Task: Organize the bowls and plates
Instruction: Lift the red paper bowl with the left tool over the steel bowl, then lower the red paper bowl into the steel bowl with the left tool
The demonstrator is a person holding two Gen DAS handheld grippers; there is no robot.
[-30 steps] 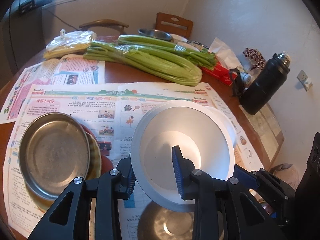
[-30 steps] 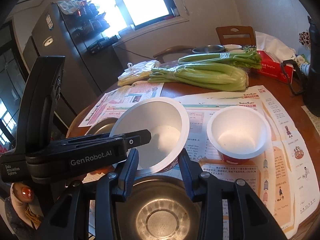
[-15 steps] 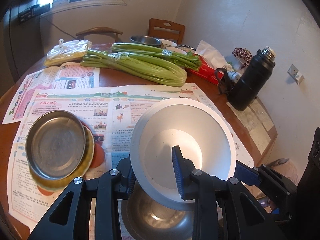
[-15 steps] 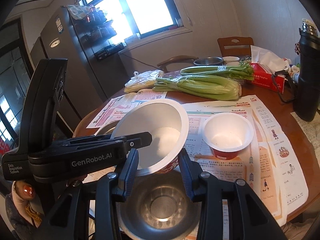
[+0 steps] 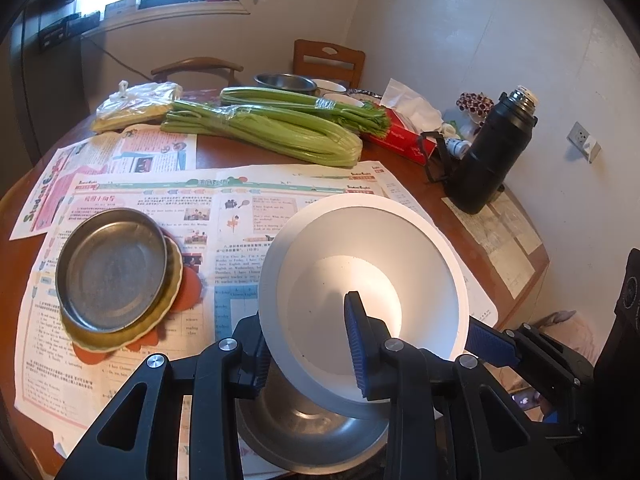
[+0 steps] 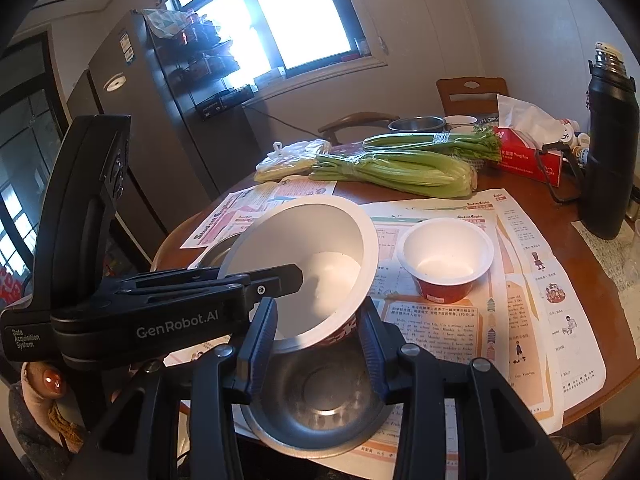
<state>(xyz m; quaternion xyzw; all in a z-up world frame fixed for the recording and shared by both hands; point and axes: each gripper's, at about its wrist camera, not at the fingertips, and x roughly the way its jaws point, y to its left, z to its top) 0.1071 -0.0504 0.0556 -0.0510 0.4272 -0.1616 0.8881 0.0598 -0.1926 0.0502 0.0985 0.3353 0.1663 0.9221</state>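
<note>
Holding a large white paper bowl [image 5: 362,300] tilted above the table, the left gripper [image 5: 308,344] is clamped on its near wall: one blue pad inside, the other outside against the rim. In the right wrist view the same bowl [image 6: 316,264] shows red print on its outer side, and the left gripper's body crosses in from 9 o'clock.

Right gripper [image 6: 320,344]: fingers drawn close together, set either side of the bowl's lower edge. Whether its pads actually press the paper bowl or the steel bowl [image 6: 316,404] directly under it, cannot tell; steel bowl sits at 6 o'clock in both views, partly over the table edge.

Small white cup-bowl with red base [image 6: 446,262] stands upright on the newspaper [image 6: 532,280], at 3 o'clock of the big bowl, apart from it.

Left wrist view, 9 o'clock: shallow steel plate [image 5: 110,268] stacked on a yellow scalloped plate [image 5: 172,280], which lies on something orange.

Far side, 12 o'clock: bundled celery [image 5: 276,130], a plastic bag [image 5: 134,104], another steel bowl [image 5: 286,82], red tissue box [image 5: 400,138]. Black thermos [image 5: 494,152] upright at 2 o'clock. Round wooden table [image 5: 464,220].
</note>
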